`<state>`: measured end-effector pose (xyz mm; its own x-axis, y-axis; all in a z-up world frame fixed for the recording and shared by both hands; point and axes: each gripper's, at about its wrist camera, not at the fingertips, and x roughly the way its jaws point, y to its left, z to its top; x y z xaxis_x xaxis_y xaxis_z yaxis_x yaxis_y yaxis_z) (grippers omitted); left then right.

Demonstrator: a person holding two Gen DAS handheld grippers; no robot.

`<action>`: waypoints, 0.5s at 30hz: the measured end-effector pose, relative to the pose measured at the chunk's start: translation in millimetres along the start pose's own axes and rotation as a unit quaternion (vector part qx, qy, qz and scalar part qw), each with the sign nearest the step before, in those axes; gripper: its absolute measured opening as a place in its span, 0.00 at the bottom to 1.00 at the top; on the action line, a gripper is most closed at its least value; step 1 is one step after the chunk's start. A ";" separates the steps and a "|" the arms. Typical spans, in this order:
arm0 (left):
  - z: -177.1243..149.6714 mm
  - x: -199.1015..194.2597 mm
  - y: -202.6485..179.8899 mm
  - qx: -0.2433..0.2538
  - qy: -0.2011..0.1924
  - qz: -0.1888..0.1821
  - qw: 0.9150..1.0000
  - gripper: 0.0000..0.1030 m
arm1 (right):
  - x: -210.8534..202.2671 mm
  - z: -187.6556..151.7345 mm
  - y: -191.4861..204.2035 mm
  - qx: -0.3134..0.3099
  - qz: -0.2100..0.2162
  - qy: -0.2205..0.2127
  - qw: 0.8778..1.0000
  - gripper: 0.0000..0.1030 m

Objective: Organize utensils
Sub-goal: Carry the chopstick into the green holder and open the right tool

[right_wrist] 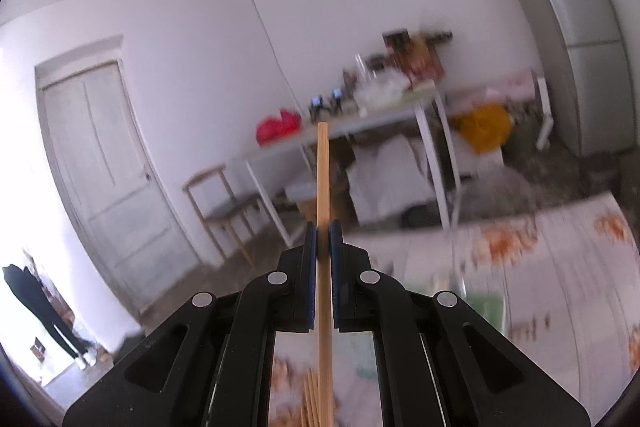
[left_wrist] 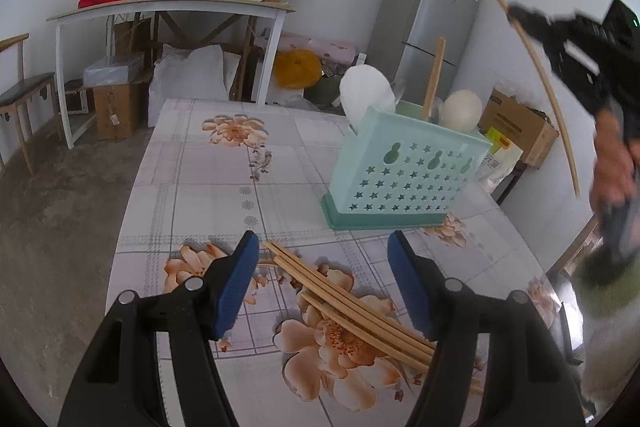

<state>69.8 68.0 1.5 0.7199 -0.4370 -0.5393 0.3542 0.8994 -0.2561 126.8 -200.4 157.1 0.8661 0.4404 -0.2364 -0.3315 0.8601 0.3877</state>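
right claw clamps single chopstick, carry step; left claw wide apart, empty, chopstick pile between its fingers; next: lower stick into holder ahead.

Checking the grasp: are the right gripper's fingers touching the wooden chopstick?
Touching. The right wrist view shows the right gripper with both blue-padded fingers pressed against the wooden chopstick running between them.

Utensil holder on surface. In holder: upright chopstick, two spoons. Before holder: loose chopsticks. Behind holder: fridge.
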 end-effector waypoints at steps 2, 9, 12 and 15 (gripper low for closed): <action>0.6 0.1 2.4 -0.001 0.000 0.001 1.000 0.63 | 4.9 10.7 -1.9 -0.003 0.000 -0.023 1.000 0.05; -2.5 4.4 16.3 -0.017 0.005 0.006 1.000 0.63 | 42.3 22.9 -13.5 -0.013 -0.032 -0.077 0.996 0.05; -4.5 5.0 21.1 -0.022 0.007 0.008 1.000 0.63 | 59.2 17.9 -21.8 -0.018 -0.054 -0.078 0.995 0.05; -5.5 6.6 25.0 -0.025 0.009 0.011 1.000 0.63 | 73.7 7.4 -26.2 -0.036 -0.084 -0.068 0.993 0.05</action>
<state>80.2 87.6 -12.9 0.7167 -0.4170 -0.5590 0.3073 0.9084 -0.2837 202.1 -192.4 136.1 0.9525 0.2536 -0.1687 -0.1986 0.9370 0.2874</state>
